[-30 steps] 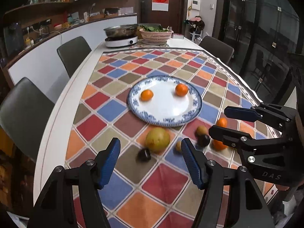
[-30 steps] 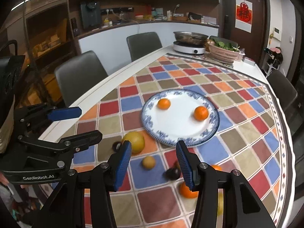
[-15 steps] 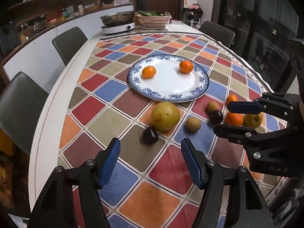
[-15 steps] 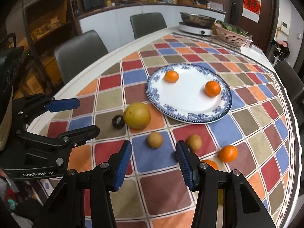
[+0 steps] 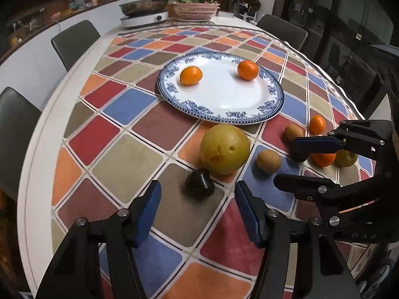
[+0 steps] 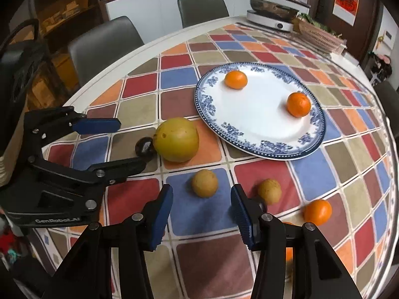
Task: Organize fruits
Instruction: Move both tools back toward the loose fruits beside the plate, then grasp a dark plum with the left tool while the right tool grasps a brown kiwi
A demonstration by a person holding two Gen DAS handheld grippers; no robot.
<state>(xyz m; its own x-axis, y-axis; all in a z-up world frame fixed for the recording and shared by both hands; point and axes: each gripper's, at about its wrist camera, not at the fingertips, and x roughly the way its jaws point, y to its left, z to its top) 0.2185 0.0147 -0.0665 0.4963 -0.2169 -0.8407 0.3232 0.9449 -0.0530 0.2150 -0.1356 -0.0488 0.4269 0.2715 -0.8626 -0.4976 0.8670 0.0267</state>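
Evidently both grippers sit low near the table's near edge to pick fruit for the plate (image 5: 270, 84): left gripper (image 5: 198, 198) closing round a dark plum (image 5: 199, 182) (no contact yet), right gripper (image 6: 202, 205) apart w/ a kiwi (image 6: 204, 183) just ahead.

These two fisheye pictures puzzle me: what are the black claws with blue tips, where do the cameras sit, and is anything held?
They are two hand-held grippers; each carries a camera looking along its own fingers. The left gripper fills the bottom of its own view, with the right gripper alongside, and the reverse. On the checkered tablecloth sits a blue-rimmed white plate holding two oranges. Loose fruit lies nearer: a large yellow-green round fruit, a dark plum, brown kiwis, more oranges. Nothing is held. The left jaws are closing, the plum just ahead, untouched; the right jaws are open.
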